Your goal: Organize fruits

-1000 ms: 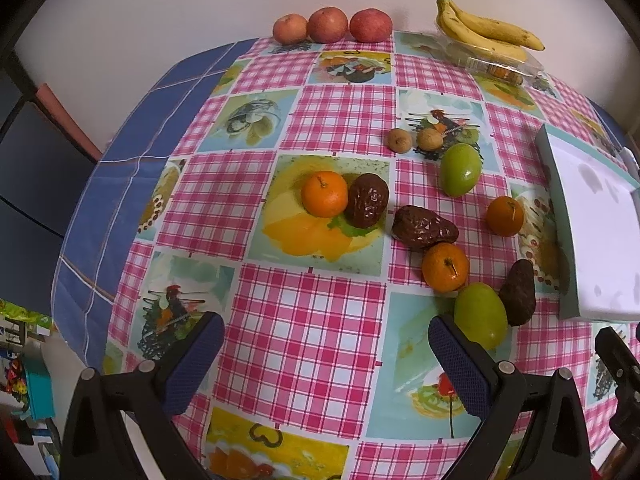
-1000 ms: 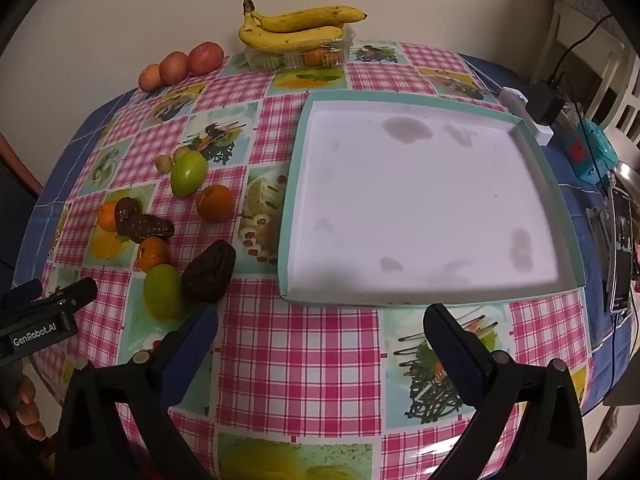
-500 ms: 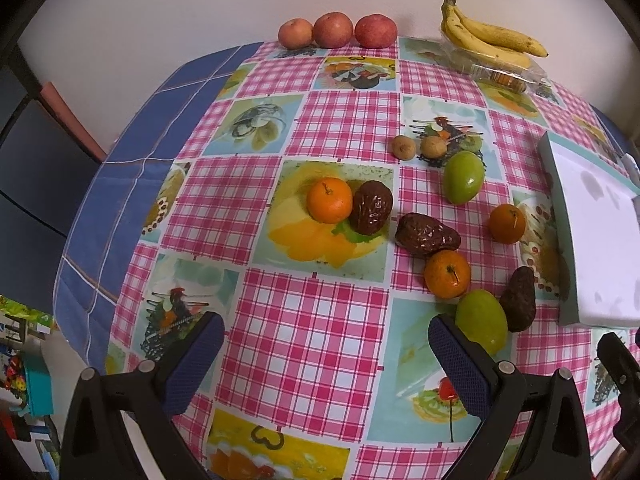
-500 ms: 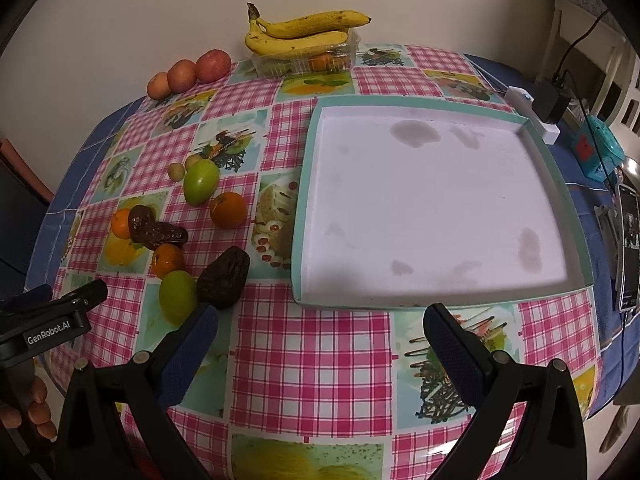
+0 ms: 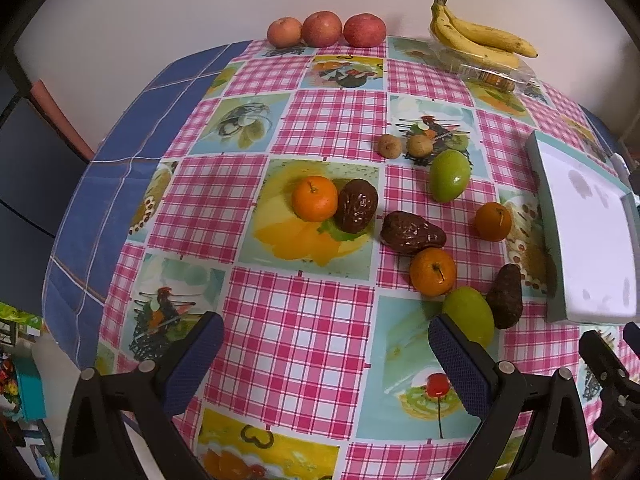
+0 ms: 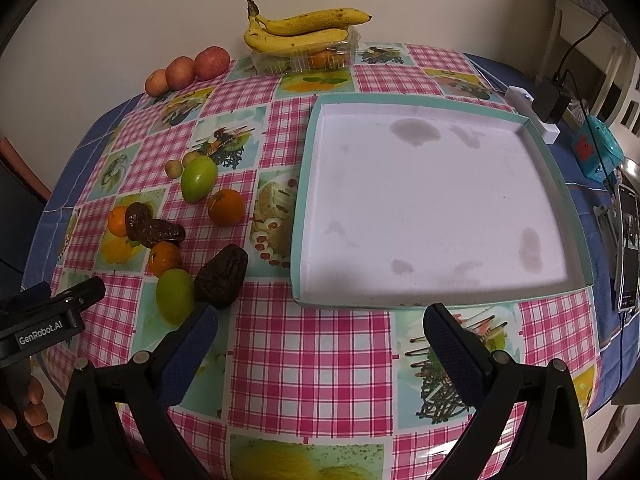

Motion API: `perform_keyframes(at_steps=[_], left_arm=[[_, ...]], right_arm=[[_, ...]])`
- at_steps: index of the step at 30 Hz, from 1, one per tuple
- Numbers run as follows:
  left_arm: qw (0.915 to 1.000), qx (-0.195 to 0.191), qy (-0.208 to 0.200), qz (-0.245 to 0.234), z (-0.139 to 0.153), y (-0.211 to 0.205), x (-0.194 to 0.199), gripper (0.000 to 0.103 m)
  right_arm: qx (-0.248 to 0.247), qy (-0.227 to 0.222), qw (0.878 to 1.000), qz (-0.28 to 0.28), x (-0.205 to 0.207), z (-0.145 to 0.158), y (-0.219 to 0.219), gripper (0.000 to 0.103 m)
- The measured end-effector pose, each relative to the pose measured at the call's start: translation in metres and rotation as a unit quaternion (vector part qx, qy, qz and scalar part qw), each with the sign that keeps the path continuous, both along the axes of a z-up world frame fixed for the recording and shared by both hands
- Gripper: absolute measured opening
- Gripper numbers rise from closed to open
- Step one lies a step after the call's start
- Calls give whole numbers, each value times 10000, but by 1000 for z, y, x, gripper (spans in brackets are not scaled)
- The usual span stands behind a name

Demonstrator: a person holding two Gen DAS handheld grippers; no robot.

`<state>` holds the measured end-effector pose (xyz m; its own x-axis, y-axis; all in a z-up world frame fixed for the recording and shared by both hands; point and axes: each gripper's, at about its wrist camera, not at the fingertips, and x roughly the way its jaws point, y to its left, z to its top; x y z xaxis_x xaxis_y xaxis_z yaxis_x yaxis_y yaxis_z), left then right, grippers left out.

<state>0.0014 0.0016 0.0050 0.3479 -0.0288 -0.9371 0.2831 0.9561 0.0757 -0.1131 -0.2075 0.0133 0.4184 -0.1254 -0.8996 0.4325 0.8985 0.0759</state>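
Loose fruit lies on a checked tablecloth: three oranges (image 5: 314, 198) (image 5: 433, 271) (image 5: 493, 221), two green fruits (image 5: 449, 175) (image 5: 469, 316), dark wrinkled avocados (image 5: 356, 205) (image 5: 412, 233) (image 5: 505, 295) and two small brown fruits (image 5: 389, 145). A shallow tray (image 6: 552, 184) with a teal rim and white floor stands empty to their right. My left gripper (image 5: 324, 354) hovers open over the near tablecloth, its right finger (image 5: 460, 364) just in front of the nearer green fruit. My right gripper (image 6: 320, 344) is open before the tray's near edge, the nearer green fruit (image 6: 174, 295) by its left finger.
Three apples (image 5: 322, 29) line the far edge by the wall. Bananas (image 6: 298, 31) rest on a clear plastic box (image 6: 308, 58). A charger (image 6: 550, 98), cable, teal device (image 6: 598, 152) and phone (image 6: 628, 248) sit right of the tray. A hand (image 6: 32, 412) holds the other gripper.
Both cameras have shifted slightly: the fruit and tray sit a little lower in view than a second ago. No fruit moved; both grippers stayed open.
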Motion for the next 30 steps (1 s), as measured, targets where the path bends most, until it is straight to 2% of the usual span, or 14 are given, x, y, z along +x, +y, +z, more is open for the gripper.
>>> perform_keyframes(at_steps=[6,30], left_arm=[[9999,-113,89,-29,2,2,0,103],[9991,-403,-95,-109,6,0,1,103]], right_arm=[[-112,54,9999,43,1,-1,3,102],[-297,243,9990,220,8,-6,12,102]])
